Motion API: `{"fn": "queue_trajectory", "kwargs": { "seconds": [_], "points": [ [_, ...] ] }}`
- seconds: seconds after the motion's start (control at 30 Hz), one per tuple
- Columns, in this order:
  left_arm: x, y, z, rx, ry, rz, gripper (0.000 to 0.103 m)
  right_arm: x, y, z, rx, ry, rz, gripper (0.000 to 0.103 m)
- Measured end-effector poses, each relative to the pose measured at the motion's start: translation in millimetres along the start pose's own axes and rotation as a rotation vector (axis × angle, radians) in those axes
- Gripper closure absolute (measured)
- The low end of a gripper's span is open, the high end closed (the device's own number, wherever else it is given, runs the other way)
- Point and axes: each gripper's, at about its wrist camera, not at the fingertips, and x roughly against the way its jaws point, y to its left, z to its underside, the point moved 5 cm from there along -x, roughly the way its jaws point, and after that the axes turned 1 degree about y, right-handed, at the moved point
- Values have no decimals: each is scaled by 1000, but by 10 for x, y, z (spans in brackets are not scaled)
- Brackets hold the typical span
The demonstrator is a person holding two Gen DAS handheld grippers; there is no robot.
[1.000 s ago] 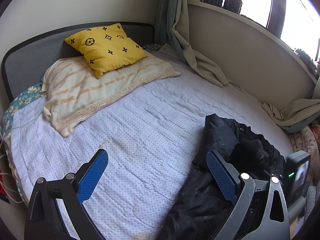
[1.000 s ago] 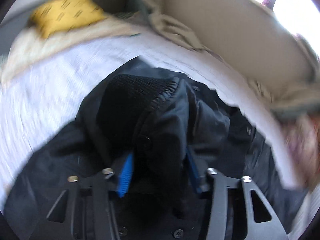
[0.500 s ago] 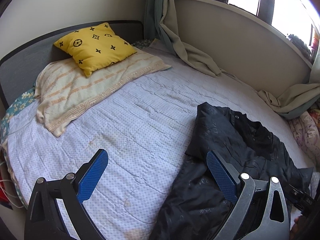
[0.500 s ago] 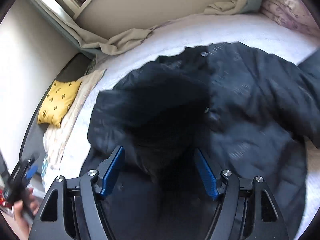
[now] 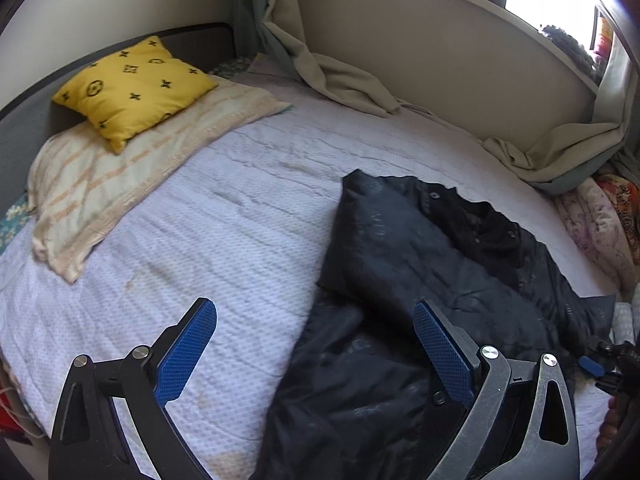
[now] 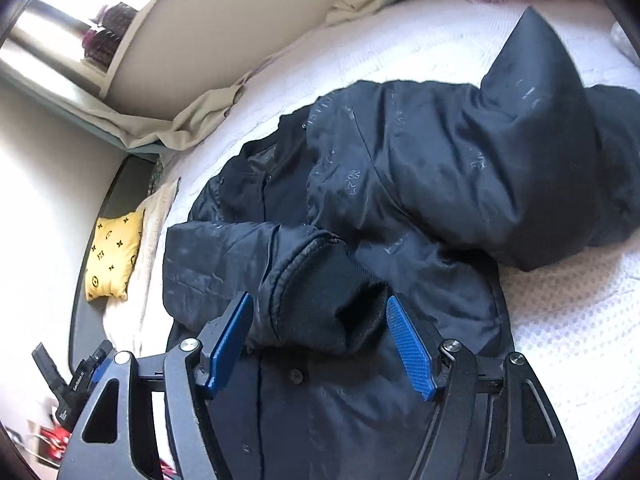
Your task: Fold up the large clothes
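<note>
- While the black jacket lies spread on the bed, right gripper jaws, just opened, straddle its sleeve cuff without pinching.
- Left gripper gapes wide, empty, above bed.

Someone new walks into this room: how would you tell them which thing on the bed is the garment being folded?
Start with the bed, covered in a pale dotted sheet, with a yellow cushion on a striped towel at its head. Down at the other end, below the window wall, lies the black jacket. It is the only dark, shiny item there, with buttons and a ribbed cuff.
</note>
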Motion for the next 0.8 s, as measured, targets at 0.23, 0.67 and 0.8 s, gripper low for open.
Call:
{"fn": "queue_trajectory", "kwargs": {
  "seconds": [0.23, 0.67, 0.8],
  "points": [
    [-432, -441, -99, -182, 35, -5, 2, -327, -77, -132, -24, 100, 26, 34],
    [-1040, -529, 102, -183, 140, 0, 4, -898, -102, -87, -20, 175, -100, 90],
    [-1068, -560, 134, -223, 121, -26, 4, -773, 133, -225, 141, 71, -25, 95]
  ]
}}
